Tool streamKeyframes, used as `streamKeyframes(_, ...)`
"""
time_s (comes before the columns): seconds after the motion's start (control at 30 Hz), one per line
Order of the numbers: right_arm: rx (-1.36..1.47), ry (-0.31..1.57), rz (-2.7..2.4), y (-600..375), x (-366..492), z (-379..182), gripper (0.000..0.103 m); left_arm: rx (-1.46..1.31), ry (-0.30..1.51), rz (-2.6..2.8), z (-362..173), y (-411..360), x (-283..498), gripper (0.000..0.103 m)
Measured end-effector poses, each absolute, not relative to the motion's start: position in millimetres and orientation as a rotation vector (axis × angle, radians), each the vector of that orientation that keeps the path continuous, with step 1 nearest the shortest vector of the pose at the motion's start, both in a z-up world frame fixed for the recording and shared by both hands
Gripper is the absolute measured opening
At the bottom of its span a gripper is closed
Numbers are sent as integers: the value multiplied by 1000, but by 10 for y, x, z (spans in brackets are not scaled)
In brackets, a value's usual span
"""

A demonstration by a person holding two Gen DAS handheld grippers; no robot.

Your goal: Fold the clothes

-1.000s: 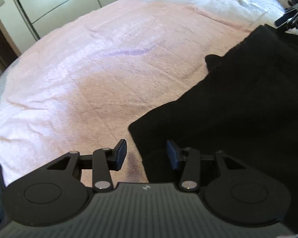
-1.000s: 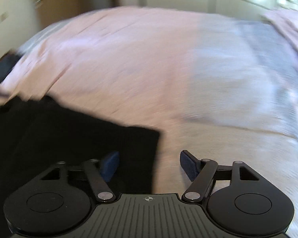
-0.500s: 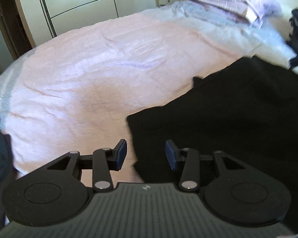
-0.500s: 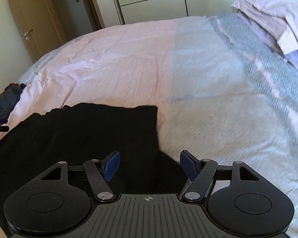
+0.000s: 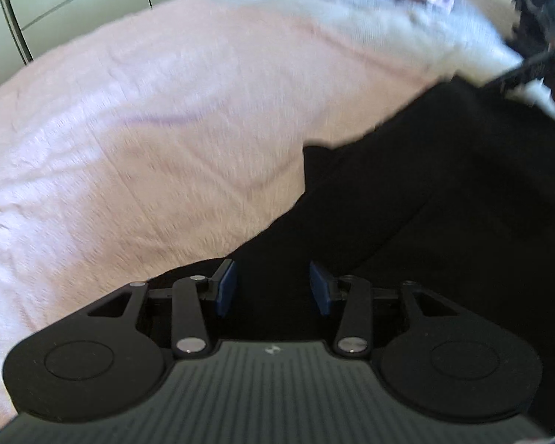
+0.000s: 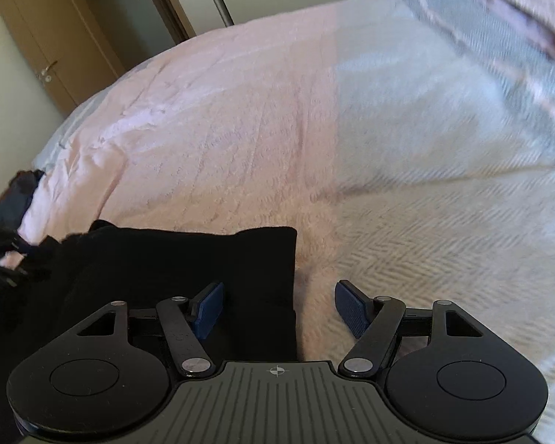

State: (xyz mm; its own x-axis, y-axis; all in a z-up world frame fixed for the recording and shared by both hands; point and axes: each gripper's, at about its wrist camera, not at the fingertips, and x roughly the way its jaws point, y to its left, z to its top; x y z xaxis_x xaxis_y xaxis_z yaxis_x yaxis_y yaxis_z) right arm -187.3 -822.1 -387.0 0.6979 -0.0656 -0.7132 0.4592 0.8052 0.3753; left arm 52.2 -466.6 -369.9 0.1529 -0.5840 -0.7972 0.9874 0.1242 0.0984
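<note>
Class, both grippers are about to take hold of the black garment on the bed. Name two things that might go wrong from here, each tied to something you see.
1. The right gripper is open astride the black garment's side edge, one finger over the bedspread. Closing may pinch the bedspread too, or only one layer.
2. The left gripper is open over plain black cloth where no edge or seam shows in its blurred view, so it may grab a bunch and skew the fold.

Black garment [image 6: 174, 270]: matt cloth, soft, no sheen. Bedspread [image 6: 277, 118] beneath it: woven cloth, rough; pink part crinkled, grey part herringbone. Door [image 6: 55, 37] beyond the bedspread: smooth brown wood. Right gripper [image 6: 279, 309]: matt black plastic, ribbed blue pads [image 6: 351, 305], shiny metal pivots.
</note>
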Motion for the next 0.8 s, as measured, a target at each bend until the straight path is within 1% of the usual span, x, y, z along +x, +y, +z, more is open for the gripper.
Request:
streamKeyframes(0.03, 587, 741, -295, -8224, -1871, -3875, 31, 731, 685, -1286, -3740, -4679, 522, 41)
streamKeyframes(0.07, 602, 731, -270, -8218, -1874, -3863, 17, 714, 678, -1285, -3732, -4674, 528, 40)
streamKeyframes(0.17, 480, 718, -299, -8109, -1898, -3714, 14, 648, 647, -1265, -3652, -4647, 584, 40)
streamKeyframes(0.33, 466, 794, -364, -8145, -1895, -3841, 14, 666, 657, -1219, -3656, -4633, 617, 40)
streamKeyframes(0.4, 455, 788, -393, -8084, -1911, -3776, 19, 650, 643, -1191, -3528, -4498, 622, 38)
streamKeyframes(0.43, 443, 778, -411, -8044, -1926, -3722, 28, 645, 638, -1180, -3463, -4412, 624, 38)
streamKeyframes(0.47, 402, 773, -440, -7970, -1943, -3639, 41, 646, 634, -1169, -3395, -4307, 621, 38)
streamKeyframes(0.53, 259, 780, -489, -7709, -1993, -3421, 47, 649, 625, -1145, -3263, -4070, 604, 38)
streamKeyframes(0.63, 128, 766, -459, -7249, -2128, -3182, 47, 634, 621, -1109, -3132, -3669, 518, 39)
streamKeyframes(0.8, 119, 746, -339, -6360, -2439, -3226, 47, 581, 664, -1141, -3127, -3077, 111, 39)
